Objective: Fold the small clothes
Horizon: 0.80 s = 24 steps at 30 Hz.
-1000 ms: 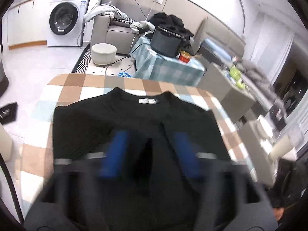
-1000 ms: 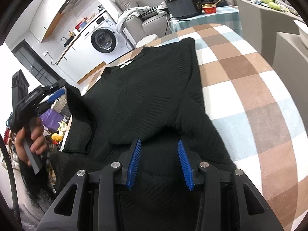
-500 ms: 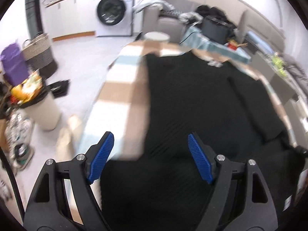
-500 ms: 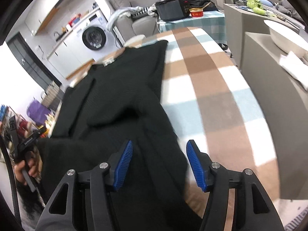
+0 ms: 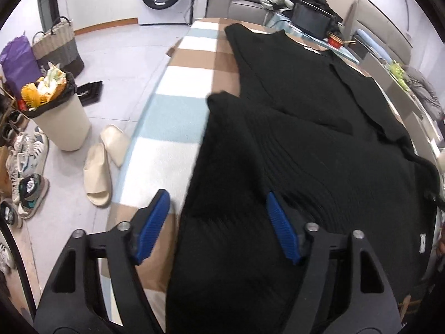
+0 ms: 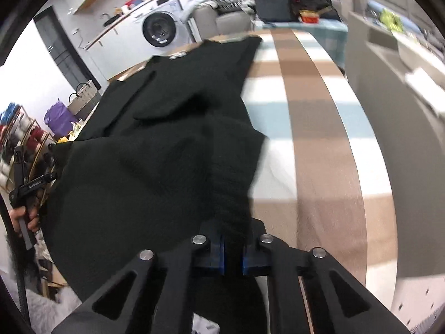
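The right gripper (image 6: 233,256) has its blue ribbed pads pinched tight on a bunched fold of the black sweater (image 6: 167,153) at the bottom centre of the right wrist view, and the knit rises in a gathered ridge straight out of the jaws. Over in the left wrist view, the left gripper (image 5: 219,225) is still fairly wide but closing, its blue pads straddling the sweater's (image 5: 306,167) near left edge low in the frame, with the cloth between them and not yet pressed. The garment is a dark ribbed knit, spread across the checked cover (image 5: 178,111) of tan, pale blue and white squares, filling the centre and right of that view. A small white neck label (image 6: 178,55) shows at the collar in the upper middle; its writing is too small to read. At the far left edge of the right wrist view, a hand (image 6: 26,218) grips the other gripper's black handle, which carries white lettering too blurred to make out.
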Available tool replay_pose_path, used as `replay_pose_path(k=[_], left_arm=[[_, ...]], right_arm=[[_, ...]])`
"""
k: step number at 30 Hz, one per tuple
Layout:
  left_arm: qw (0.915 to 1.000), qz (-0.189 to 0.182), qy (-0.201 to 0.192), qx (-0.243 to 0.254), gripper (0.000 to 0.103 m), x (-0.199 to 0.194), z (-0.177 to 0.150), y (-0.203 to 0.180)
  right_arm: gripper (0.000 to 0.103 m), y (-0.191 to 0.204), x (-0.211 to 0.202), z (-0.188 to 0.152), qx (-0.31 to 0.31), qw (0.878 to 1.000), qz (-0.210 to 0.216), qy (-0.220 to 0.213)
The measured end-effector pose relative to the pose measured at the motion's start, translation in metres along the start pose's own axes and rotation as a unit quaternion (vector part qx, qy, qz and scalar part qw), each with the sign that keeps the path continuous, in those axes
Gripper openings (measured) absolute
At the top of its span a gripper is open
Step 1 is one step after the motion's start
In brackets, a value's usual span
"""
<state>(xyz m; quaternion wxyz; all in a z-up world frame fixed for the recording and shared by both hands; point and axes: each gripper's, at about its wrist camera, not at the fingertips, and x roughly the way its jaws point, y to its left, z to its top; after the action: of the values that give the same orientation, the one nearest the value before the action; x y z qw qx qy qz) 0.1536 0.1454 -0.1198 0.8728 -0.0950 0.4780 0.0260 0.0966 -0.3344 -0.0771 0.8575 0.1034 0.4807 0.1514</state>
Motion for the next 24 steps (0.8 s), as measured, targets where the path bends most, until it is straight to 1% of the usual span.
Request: replay_pose_path(k=[2,5,7,10,12,13,14,16,18,19,23,24], left_arm=[[0.9999,0.013,-0.002,-0.001,0.069,-0.002,-0.003,-0.003],[0.9997,0.022,-0.004,-0.001,0.069,-0.006,-0.005,-0.010],[0.9995,0.031,-0.002,-0.006,0.069,-0.007,-0.006,-0.015],[0.9989,0.047,0.001,-0.008,0.069,-0.009,-0.008,-0.019],[0.9984,0.055,0.003,-0.008,0.069,-0.009,-0.009,-0.021],[0.9981,0.061,0.005,-0.008,0.069,-0.009,-0.010,-0.022],[0.9977,0.067,0.008,-0.005,0.069,-0.008,-0.010,-0.022],[0.9966,0.081,0.010,0.003,0.069,-0.010,-0.011,-0.026],[0.9959,0.089,0.018,0.007,0.069,-0.012,-0.011,-0.030],[0.9959,0.087,0.022,0.007,0.069,-0.012,-0.011,-0.031],[0.9965,0.078,0.030,0.008,0.069,-0.012,-0.011,-0.031],[0.9966,0.076,0.031,0.008,0.069,-0.012,-0.011,-0.031]], right_arm=[[0.007,0.001,-0.002,0.013,-0.005,1.000,-0.021,-0.021],[0.007,-0.015,-0.001,0.037,0.031,0.998,-0.048,-0.040],[0.007,-0.021,0.003,0.047,0.044,0.997,-0.052,-0.043],[0.009,-0.021,0.009,0.054,0.048,0.997,-0.044,-0.036],[0.013,-0.021,0.011,0.052,0.048,0.998,-0.033,-0.024],[0.017,-0.021,0.011,0.050,0.049,0.998,-0.033,-0.017],[0.024,-0.021,0.010,0.049,0.049,0.998,-0.036,-0.014],[0.032,-0.022,0.008,0.043,0.053,0.998,-0.044,-0.013],[0.036,-0.022,0.005,0.038,0.055,0.998,-0.042,-0.011],[0.041,-0.020,0.003,0.035,0.054,0.998,-0.040,-0.011],[0.044,-0.016,-0.002,0.026,0.046,0.998,-0.034,-0.007],[0.047,-0.015,-0.003,0.024,0.044,0.998,-0.032,-0.004]])
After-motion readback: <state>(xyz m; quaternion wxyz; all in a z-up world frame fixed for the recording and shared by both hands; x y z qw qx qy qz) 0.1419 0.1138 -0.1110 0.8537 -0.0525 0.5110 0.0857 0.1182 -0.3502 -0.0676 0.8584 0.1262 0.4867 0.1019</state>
